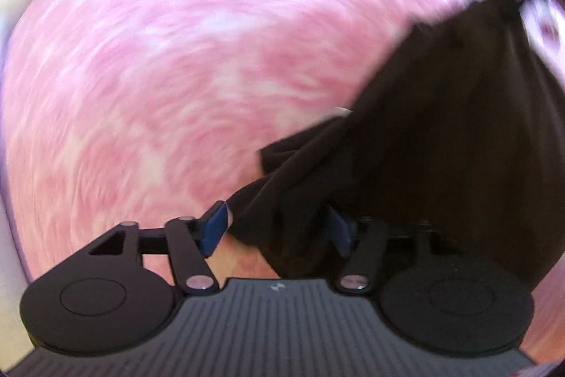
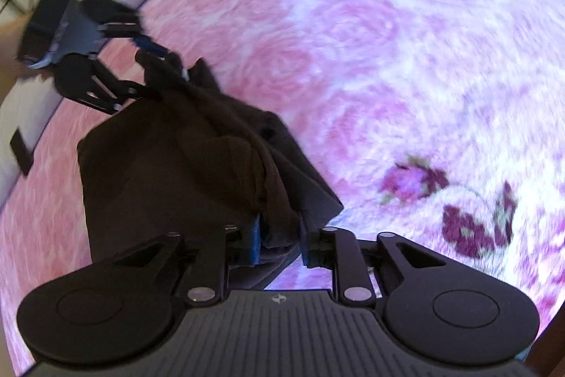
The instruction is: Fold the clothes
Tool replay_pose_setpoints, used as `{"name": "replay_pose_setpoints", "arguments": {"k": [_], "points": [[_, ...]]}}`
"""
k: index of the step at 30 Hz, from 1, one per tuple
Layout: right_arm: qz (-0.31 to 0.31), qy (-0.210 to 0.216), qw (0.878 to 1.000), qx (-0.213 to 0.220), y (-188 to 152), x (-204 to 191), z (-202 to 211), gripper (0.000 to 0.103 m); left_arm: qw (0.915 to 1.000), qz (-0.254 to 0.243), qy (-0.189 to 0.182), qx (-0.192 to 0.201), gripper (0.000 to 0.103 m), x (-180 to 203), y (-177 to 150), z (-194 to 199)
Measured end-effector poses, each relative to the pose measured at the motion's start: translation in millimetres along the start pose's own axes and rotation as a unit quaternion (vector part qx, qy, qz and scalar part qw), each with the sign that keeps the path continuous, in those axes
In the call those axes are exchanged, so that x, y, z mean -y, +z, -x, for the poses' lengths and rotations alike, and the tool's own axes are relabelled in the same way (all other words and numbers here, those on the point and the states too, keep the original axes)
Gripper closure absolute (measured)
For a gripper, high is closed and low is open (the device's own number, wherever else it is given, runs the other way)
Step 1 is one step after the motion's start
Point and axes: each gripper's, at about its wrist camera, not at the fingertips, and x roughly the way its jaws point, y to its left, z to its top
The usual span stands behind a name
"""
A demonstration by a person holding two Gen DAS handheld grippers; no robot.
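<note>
because both my claws are loosening over the dark brown garment [image 2: 183, 172], the fold could slump or spring apart if i pull away carelessly. my left claw [image 1: 279, 228] has its blue pads [image 1: 213, 228] spread with a bunched ridge of cloth between them; the near pad looks just clear of the fabric, so i judge it has let go, but a snagged edge could drag the corner along with me. my right claw [image 2: 279, 235] stands narrower, its jaws parted around a thick gathered edge, and i cannot see a firm pinch there either. the garment lies doubled over on the pink rose-patterned blanket [image 2: 353, 41], stretched between my two claws, the left one at its far corner in the right view. both claws point steeply downward at the blanket, close over the cloth. blur in the left view smears the blanket, so finer contact is hard to judge.
</note>
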Motion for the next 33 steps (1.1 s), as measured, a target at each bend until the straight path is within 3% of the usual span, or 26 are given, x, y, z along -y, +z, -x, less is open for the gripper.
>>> {"name": "replay_pose_setpoints", "arguments": {"k": [3,4,7,11,16,20,22,24,28,31,33], "points": [[-0.044,0.015,0.999,0.007,-4.4,7.8,1.5,0.076,0.992,0.117,-0.039,0.028,0.049,-24.5,-18.7,5.2],[-0.056,0.018,0.998,0.008,-4.5,9.9,0.4,0.082,0.9868,0.15,-0.05,0.034,0.052,-30.7,-23.4,3.8],[-0.086,0.016,0.996,0.007,-1.5,14.6,-4.0,0.09,0.9782,0.197,-0.057,0.032,0.06,-36.2,-23.9,-13.0],[-0.114,-0.004,0.993,0.03,6.2,26.1,2.4,0.093,0.9707,0.235,-0.044,0.025,0.053,-40.0,-20.8,-35.6],[-0.114,-0.014,0.993,0.022,5.8,29.8,-12.8,0.093,0.9637,0.265,-0.021,0.023,0.049,-42.2,-20.8,-44.2],[-0.128,-0.047,0.99,0.038,2.5,25.8,-1.2,0.076,0.9558,0.292,0.012,0.035,0.058,-41.7,-37.9,-14.2],[-0.108,-0.07,0.99,0.055,-0.8,13.9,13.0,0.075,0.9515,0.303,0.028,0.045,0.062,-34.6,-49.0,6.1],[-0.052,-0.082,0.992,0.076,-5.4,-10.2,25.5,0.076,0.9473,0.313,0.024,0.062,0.062,-18.1,-56.0,22.5],[0.029,-0.022,0.996,0.078,-10.7,-55.6,21.8,0.076,0.9437,0.318,-0.018,0.088,0.062,18.1,-56.2,30.4],[0.067,0.006,0.996,0.063,-7.4,-76.8,-4.2,0.076,0.9504,0.292,-0.055,0.091,0.062,38.6,-37.1,7.2],[0.092,0.007,0.994,0.05,-3.5,-82.8,-23.9,0.076,0.9552,0.278,-0.058,0.083,0.068,41.3,-24.1,-13.4]]}}
